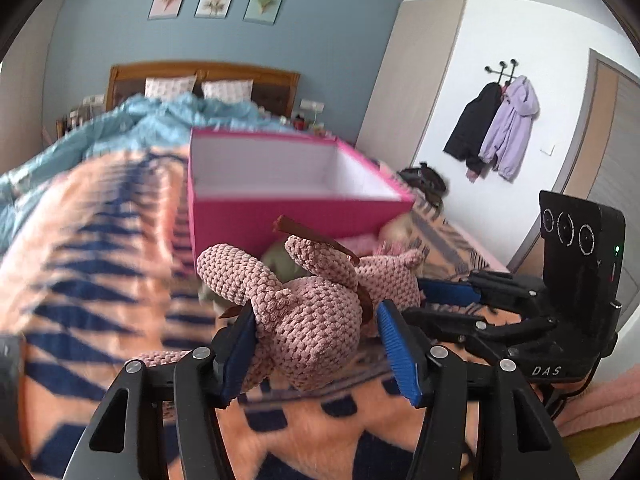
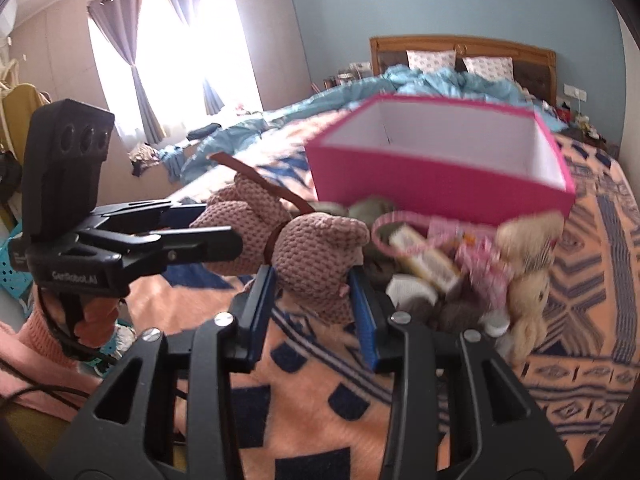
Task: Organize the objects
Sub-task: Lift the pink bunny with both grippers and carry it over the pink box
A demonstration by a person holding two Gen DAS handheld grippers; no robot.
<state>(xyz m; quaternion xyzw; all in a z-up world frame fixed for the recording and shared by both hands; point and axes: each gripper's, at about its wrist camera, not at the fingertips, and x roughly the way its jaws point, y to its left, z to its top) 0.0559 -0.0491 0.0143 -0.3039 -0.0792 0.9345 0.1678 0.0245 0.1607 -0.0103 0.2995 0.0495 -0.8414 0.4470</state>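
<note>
A pink crocheted plush toy [image 1: 308, 320] with a brown ribbon hangs just above the orange-and-blue blanket, held from both sides. My left gripper [image 1: 316, 340] is shut on its body, the blue pads pressing into the yarn. My right gripper [image 2: 312, 280] is shut on another part of the same toy [image 2: 320, 252]. Each view shows the other gripper too: the right gripper [image 1: 424, 304] at the toy's right, the left gripper [image 2: 224, 228] at its left. Just beyond the toy stands an open pink box [image 1: 280, 216] with a white, empty inside [image 2: 440, 140].
In front of the box lies a heap of small things: a beige plush [image 2: 528, 272], pink patterned pieces [image 2: 480, 256], a green item [image 2: 368, 212]. The blanket [image 2: 320, 400] covers the bed, with a crumpled blue quilt [image 2: 440, 80] and a wooden headboard [image 2: 464, 44] behind.
</note>
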